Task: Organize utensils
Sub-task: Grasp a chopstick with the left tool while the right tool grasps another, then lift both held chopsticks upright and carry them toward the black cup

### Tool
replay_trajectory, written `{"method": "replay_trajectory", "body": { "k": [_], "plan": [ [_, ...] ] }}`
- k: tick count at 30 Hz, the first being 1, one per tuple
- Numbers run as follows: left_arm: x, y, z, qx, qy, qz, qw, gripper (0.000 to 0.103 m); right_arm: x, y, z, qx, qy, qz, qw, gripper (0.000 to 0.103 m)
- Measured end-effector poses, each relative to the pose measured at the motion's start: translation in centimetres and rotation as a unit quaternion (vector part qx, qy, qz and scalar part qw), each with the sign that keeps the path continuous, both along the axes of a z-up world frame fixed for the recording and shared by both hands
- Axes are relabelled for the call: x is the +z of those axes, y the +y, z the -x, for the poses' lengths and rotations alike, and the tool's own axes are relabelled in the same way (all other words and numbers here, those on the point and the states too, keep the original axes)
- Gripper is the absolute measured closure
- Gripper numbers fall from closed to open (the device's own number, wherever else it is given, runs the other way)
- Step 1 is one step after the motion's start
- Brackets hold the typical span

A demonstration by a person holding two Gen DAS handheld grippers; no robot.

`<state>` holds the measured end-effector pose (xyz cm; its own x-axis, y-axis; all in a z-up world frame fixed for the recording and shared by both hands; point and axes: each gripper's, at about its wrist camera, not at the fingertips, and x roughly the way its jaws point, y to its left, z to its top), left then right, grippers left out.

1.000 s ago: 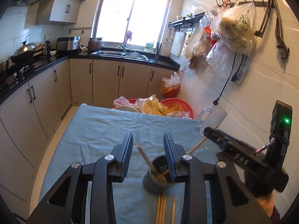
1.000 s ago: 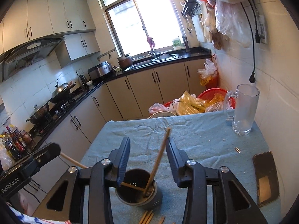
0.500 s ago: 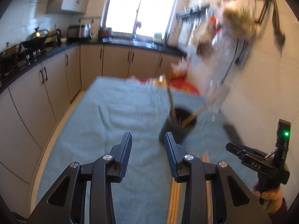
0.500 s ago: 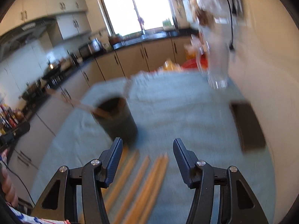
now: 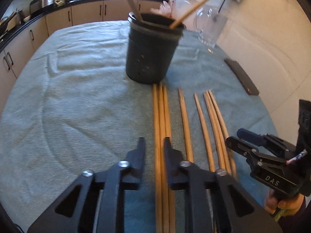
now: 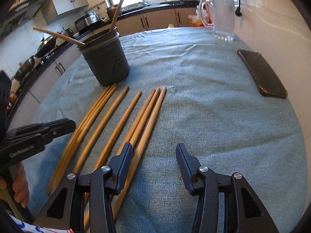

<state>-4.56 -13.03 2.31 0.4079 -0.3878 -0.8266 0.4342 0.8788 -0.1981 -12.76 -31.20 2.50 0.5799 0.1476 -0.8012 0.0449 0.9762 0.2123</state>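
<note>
On the cloth-covered surface [image 6: 213, 101], seven chopsticks [image 6: 120, 114] lie before the holder [image 6: 106, 62]. Left hand-held gripper [image 5: 154, 147], jaws just narrowing, straddles the leftmost chopsticks without gripping. Right hand-held gripper [image 6: 154, 155] is half open, empty, its left finger over the right-hand chopsticks.

Chopsticks' [image 5: 160, 116] near ends run under the left tool [image 5: 154, 145] & off frame. Holder [image 5: 151, 52] & glass mug [image 5: 210, 25] at worktop's far edge: blurred.

Left tool [image 5: 154, 145] astride chopsticks [image 5: 161, 116]
</note>
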Motion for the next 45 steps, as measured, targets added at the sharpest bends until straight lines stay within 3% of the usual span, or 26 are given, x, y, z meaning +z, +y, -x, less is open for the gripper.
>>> {"method": "replay_trajectory", "body": {
  "k": [3, 15, 21, 26, 32, 39, 45],
  "plan": [
    [-0.2, -0.4, -0.2, -0.002, 0.001, -0.005, 1.0000, 0.095, 0.0, 0.3, -0.1, 0.002, 0.001, 0.012, 1.000, 0.052],
    [0.0, -2.8, -2.1, 0.004, 0.005, -0.024, 0.9997, 0.094, 0.0, 0.7, -1.3, -0.009, 0.004, 0.031, 0.999, 0.054],
    [0.1, -2.5, -2.7, 0.028, 0.010, -0.038, 0.9988, 0.100, 0.0, 0.7, -1.6, -0.012, 0.012, 0.059, 0.998, 0.072],
    [0.3, 0.1, -2.5, 0.070, 0.034, -0.033, 0.9964, 0.103, 0.1, -0.5, -1.1, -0.016, 0.026, 0.060, 0.998, 0.089],
    [0.0, 4.1, -2.1, 0.101, 0.098, -0.001, 0.9900, 0.103, 0.3, -3.4, 0.7, -0.036, 0.052, 0.078, 0.995, 0.089],
    [2.0, 3.2, -2.2, 0.066, 0.055, 0.004, 0.9963, 0.103, 0.5, -6.1, 0.4, -0.040, 0.080, 0.042, 0.995, 0.086],
    [0.6, 0.3, -3.1, 0.013, 0.061, 0.015, 0.9979, 0.103, 0.4, -5.3, -0.5, -0.035, 0.077, 0.055, 0.995, 0.070]
  ]
}}
